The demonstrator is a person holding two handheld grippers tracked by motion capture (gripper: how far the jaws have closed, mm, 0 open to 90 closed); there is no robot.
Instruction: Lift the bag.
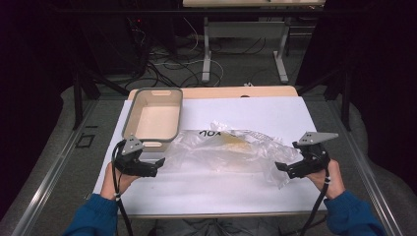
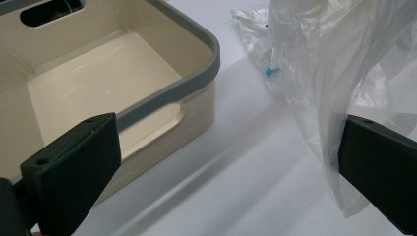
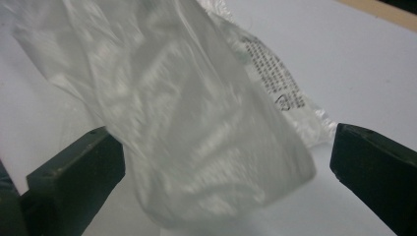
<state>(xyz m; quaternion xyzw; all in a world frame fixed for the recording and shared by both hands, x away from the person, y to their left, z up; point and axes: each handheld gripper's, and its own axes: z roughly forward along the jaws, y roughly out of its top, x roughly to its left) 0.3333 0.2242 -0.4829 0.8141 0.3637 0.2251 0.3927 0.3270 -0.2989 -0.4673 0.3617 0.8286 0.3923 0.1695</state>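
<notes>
A crumpled clear plastic bag (image 1: 231,150) lies across the middle of the white table cover, with a pale yellowish patch (image 1: 238,144) inside it. My left gripper (image 1: 155,167) is open at the bag's left end, just in front of a beige bin (image 1: 129,117). In the left gripper view the jaws (image 2: 226,162) stand wide apart, and the bag's edge (image 2: 319,73) hangs by the right jaw. My right gripper (image 1: 283,168) is open at the bag's right end. In the right gripper view the bag (image 3: 196,123) sits between the spread jaws (image 3: 221,167), which do not pinch it.
The beige bin, with a grey rim (image 2: 196,81), is empty and stands at the back left of the table. A small blue speck (image 2: 271,70) shows in the bag. The white cover (image 1: 206,189) is bare in front of the bag. Cables and table legs (image 1: 206,59) lie beyond the far edge.
</notes>
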